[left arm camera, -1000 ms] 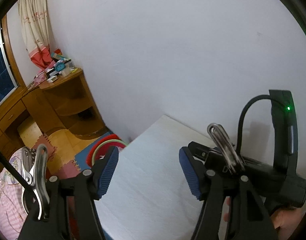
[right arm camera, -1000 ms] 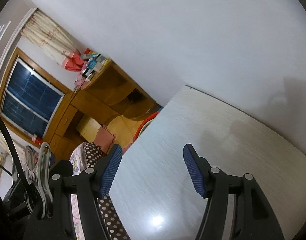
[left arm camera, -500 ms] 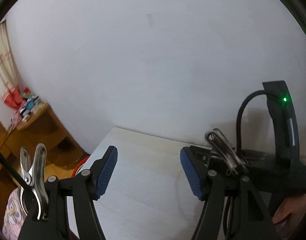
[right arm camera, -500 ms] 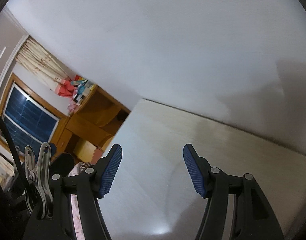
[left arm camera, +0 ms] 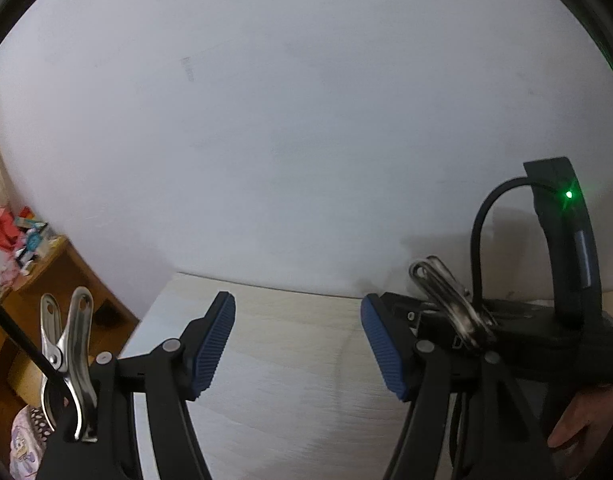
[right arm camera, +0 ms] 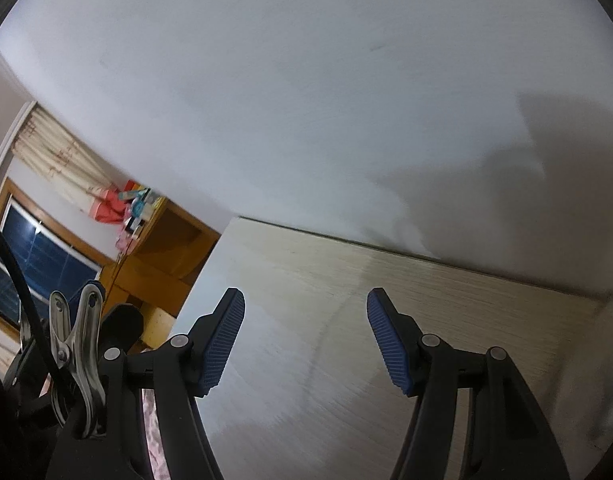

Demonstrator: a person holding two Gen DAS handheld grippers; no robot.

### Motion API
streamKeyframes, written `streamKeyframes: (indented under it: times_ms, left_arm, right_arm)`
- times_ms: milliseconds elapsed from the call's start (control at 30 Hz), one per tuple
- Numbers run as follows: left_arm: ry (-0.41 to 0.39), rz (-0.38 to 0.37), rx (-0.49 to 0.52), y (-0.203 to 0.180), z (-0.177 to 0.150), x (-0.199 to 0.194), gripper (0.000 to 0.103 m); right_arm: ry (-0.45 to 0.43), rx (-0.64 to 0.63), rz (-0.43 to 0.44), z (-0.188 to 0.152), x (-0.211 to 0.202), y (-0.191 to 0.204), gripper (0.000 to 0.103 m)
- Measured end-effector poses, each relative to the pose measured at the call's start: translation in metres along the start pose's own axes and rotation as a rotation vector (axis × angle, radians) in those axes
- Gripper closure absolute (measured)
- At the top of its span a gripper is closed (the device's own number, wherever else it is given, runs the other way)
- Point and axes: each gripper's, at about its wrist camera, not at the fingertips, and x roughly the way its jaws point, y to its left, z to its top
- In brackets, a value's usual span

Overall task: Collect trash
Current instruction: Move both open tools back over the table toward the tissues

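No trash shows in either view. My left gripper (left arm camera: 296, 304) hangs open over a pale wood-grain table (left arm camera: 298, 384), with nothing between its blue pads (left arm camera: 212, 344). My right gripper (right arm camera: 305, 296) is also open and empty above the same table (right arm camera: 346, 320), near the table's left edge. In the left wrist view, the right tool's black body (left arm camera: 546, 336) with a green light sits at the right, and a hand (left arm camera: 578, 424) grips it from below.
A plain white wall (left arm camera: 306, 120) rises straight behind the table. A wooden corner shelf (right arm camera: 166, 248) with small colourful items stands to the left, beside a dark window (right arm camera: 38, 256) and a curtain. Patterned bedding (left arm camera: 24, 440) lies low at the left.
Both views have swung toward the wall and across the table. The shelf and floor slid off to the left, and the red basin on the floor dropped out of sight. Both grippers stayed open.
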Motion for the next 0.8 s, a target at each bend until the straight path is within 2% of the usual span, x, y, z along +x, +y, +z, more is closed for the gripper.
streamKeyframes:
  times_ms: [200, 400, 467, 600, 700, 800]
  left_arm:
    - [-0.002, -0.060, 0.050, -0.028, -0.009, 0.004, 0.032]
    - [0.036, -0.053, 0.129, -0.054, -0.020, 0.018, 0.032]
    - [0.039, -0.061, 0.140, -0.050, -0.023, 0.022, 0.032]
    - [0.053, -0.079, 0.169, -0.058, -0.028, 0.030, 0.032]
    - [0.056, -0.098, 0.186, -0.044, -0.026, 0.042, 0.032]
    - [0.053, -0.128, 0.207, -0.058, -0.031, 0.042, 0.032]
  right_arm:
    - [-0.027, -0.020, -0.093, 0.000, -0.031, -0.019, 0.038]
    - [-0.077, 0.079, -0.070, 0.002, -0.050, -0.044, 0.037]
    - [-0.096, 0.098, -0.069, 0.002, -0.059, -0.052, 0.036]
    - [-0.107, 0.110, -0.081, 0.003, -0.067, -0.064, 0.036]
    - [-0.113, 0.120, -0.087, 0.001, -0.075, -0.070, 0.036]
    - [-0.118, 0.110, -0.112, -0.001, -0.085, -0.071, 0.036]
